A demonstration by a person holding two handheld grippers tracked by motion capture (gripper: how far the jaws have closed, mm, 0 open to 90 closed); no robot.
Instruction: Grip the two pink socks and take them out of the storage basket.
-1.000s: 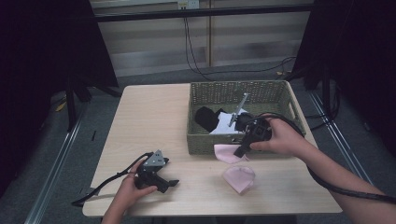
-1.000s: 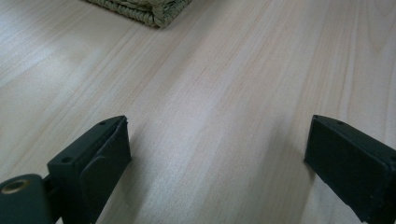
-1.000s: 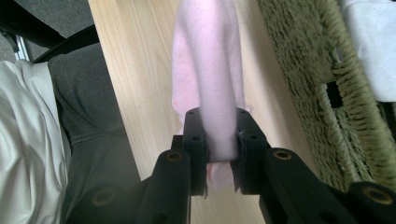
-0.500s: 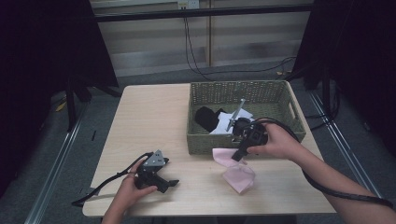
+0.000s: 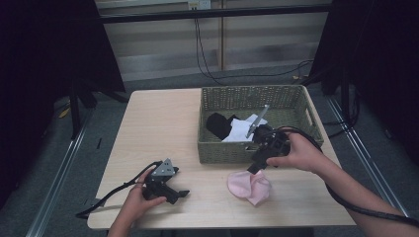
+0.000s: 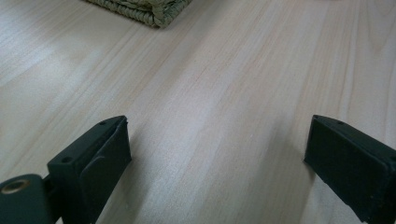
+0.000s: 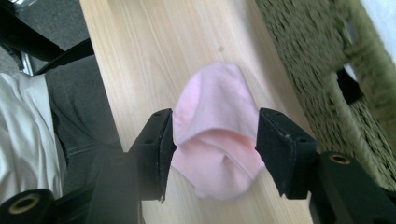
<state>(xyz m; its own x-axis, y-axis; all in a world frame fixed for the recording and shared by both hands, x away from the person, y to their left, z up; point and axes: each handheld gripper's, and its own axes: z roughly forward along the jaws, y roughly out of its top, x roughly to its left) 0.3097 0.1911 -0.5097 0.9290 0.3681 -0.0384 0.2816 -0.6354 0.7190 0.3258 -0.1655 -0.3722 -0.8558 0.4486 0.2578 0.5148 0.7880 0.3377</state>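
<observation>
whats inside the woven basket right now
The woven basket holds a black cloth item and a white one by its front wall. The right gripper and hand cover part of that corner.

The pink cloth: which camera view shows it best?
The right gripper view: the pink cloth lies large between the open right gripper jaws. The high view shows it small on the table, beside the basket.

Cloth (image 5: 249,186) on table (image 5: 163,123) before basket (image 5: 232,149), clothes (image 5: 228,127) in basket
</observation>
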